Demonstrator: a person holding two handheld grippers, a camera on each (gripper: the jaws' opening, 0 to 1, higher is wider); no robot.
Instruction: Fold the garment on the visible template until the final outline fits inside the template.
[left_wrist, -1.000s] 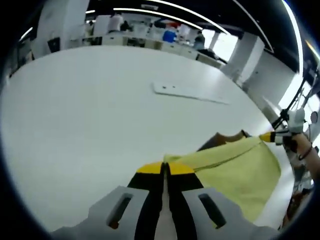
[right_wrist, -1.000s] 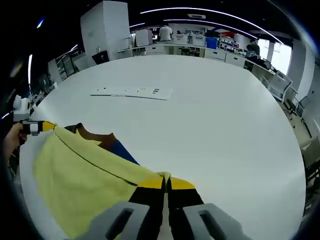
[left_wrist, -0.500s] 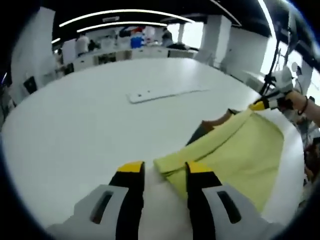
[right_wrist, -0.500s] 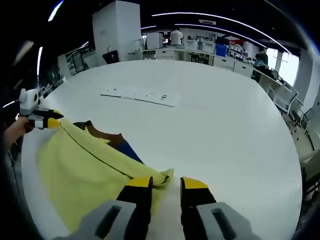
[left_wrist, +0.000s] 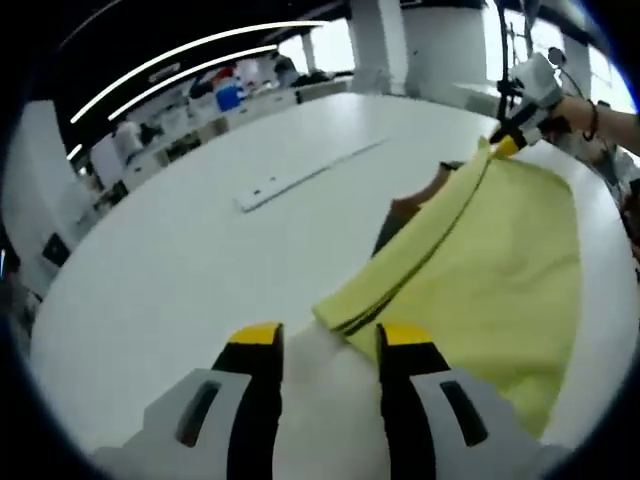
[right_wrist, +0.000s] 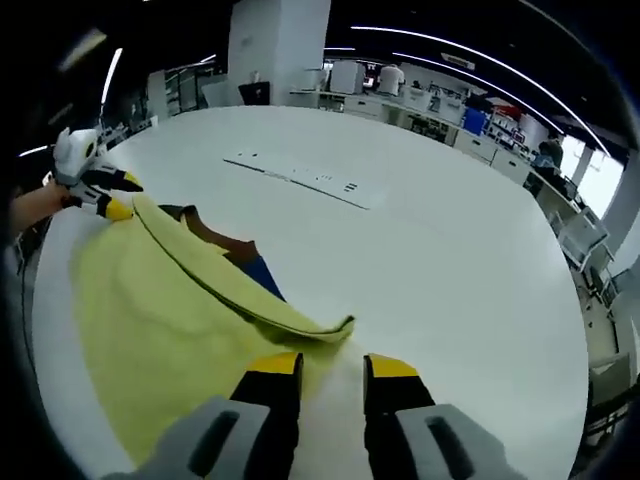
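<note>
The yellow garment (left_wrist: 480, 270) lies folded on the white worktop (left_wrist: 200, 250), right of centre in the left gripper view. Both the left gripper (left_wrist: 320, 345) and the right gripper (right_wrist: 332, 372) stand with fingers apart, holding nothing, just short of the fold's corners. A fold seems just laid; next, likely regrip an edge and fold again.

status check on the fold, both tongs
Left tongs open. Right tongs open. Folded yellow fabric garment lying released on the white table. Nothing in the way.
</note>
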